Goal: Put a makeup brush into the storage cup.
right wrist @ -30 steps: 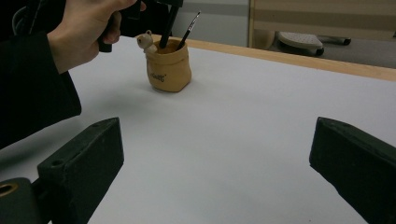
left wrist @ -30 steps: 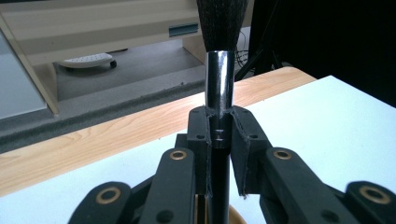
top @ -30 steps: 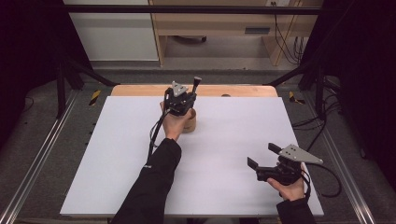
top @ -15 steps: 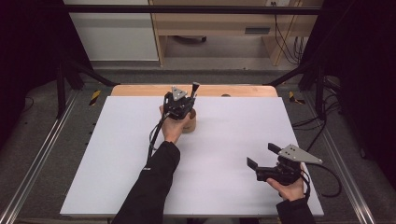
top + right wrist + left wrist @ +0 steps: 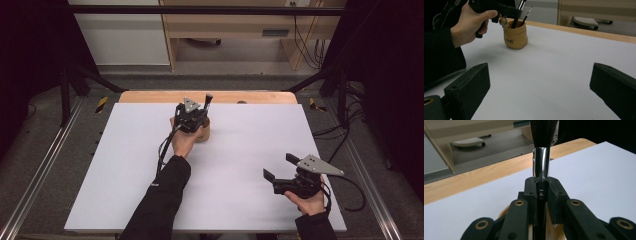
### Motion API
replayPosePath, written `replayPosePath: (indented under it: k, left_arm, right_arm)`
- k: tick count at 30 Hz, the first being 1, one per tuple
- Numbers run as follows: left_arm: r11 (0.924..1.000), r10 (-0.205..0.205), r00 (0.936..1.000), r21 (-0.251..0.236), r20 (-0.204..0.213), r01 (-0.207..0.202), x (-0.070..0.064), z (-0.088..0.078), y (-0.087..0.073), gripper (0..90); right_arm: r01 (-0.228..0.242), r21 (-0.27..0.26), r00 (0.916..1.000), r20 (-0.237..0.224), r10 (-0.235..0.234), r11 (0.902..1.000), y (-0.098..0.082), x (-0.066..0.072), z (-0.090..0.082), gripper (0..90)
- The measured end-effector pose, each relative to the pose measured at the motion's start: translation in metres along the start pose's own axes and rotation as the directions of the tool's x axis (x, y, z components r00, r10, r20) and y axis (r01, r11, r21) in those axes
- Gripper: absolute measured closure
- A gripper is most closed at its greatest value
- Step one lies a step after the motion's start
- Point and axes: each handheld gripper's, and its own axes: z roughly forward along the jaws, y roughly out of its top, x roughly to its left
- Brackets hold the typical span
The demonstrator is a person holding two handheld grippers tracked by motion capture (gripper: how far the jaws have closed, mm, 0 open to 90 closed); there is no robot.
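Left gripper (image 5: 196,114) is at the far middle of the white table (image 5: 250,150), directly over a tan pouch-like cup (image 5: 515,35). Its jaws are clamped on the black handle of a brush (image 5: 541,162); the left gripper view shows the pads pressed on either side of the handle just below the chrome ferrule, with dark bristles rising above. The brush stands upright, its lower end down inside the cup. In the right gripper view a second, thinner brush (image 5: 527,14) leans in the same cup, tip up, and a small round bead-like piece (image 5: 503,21) sits at the cup's rim beside the left gripper; what it is cannot be told. The cup rests on the table near its far wooden edge (image 5: 150,96).

Right gripper (image 5: 280,167) is held in the right hand (image 5: 310,202) low over the near right part of the table, well apart from the cup. Its jaws stand wide apart with nothing between them, pointing toward the cup.
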Motion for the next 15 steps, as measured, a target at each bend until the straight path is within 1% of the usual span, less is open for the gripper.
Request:
replayPosePath:
  k: [2, 5, 6, 8, 12, 13, 15]
  left_arm:
    - [1.0, -0.007, 1.0, -0.003, 0.002, 0.007, 0.0, 0.0, 0.0, 78.1]
    - [0.9999, 0.009, 1.0, 0.01, 0.003, -0.009, -0.001, 0.0, -0.001, 77.8]
    - [0.9999, 0.007, 1.0, 0.015, 0.007, -0.007, -0.001, -0.001, -0.001, 77.7]
    - [0.9999, 0.006, 1.0, 0.016, 0.006, -0.006, -0.001, -0.002, 0.0, 77.5]
    - [0.9997, 0.013, 0.9998, 0.021, 0.017, -0.014, 0.0, -0.009, 0.002, 76.6]
    - [0.9997, 0.015, 0.9997, 0.02, 0.021, -0.015, 0.0, -0.011, 0.003, 75.7]
    - [0.9999, 0.006, 0.9997, 0.014, 0.026, -0.007, 0.0, -0.013, 0.004, 72.6]
  right_arm:
    - [0.002, 0.001, 1.0, -0.002, -0.002, 1.0, 0.0, 0.001, 0.0, 3.6]
    - [0.0, 0.0, 1.0, -0.001, 0.0, 1.0, 0.001, 0.001, 0.0, 3.6]
    - [0.003, 0.0, 1.0, -0.003, -0.003, 1.0, 0.001, 0.001, 0.0, 3.6]
    - [0.002, 0.0, 1.0, -0.002, -0.002, 1.0, 0.001, 0.001, 0.0, 3.6]
    - [0.004, -0.002, 1.0, -0.003, -0.004, 1.0, 0.001, 0.002, 0.0, 3.6]
    - [0.003, -0.002, 1.0, -0.005, -0.003, 1.0, 0.002, 0.002, 0.0, 3.6]
    - [0.005, -0.003, 1.0, -0.005, -0.005, 1.0, 0.002, 0.002, 0.0, 3.6]
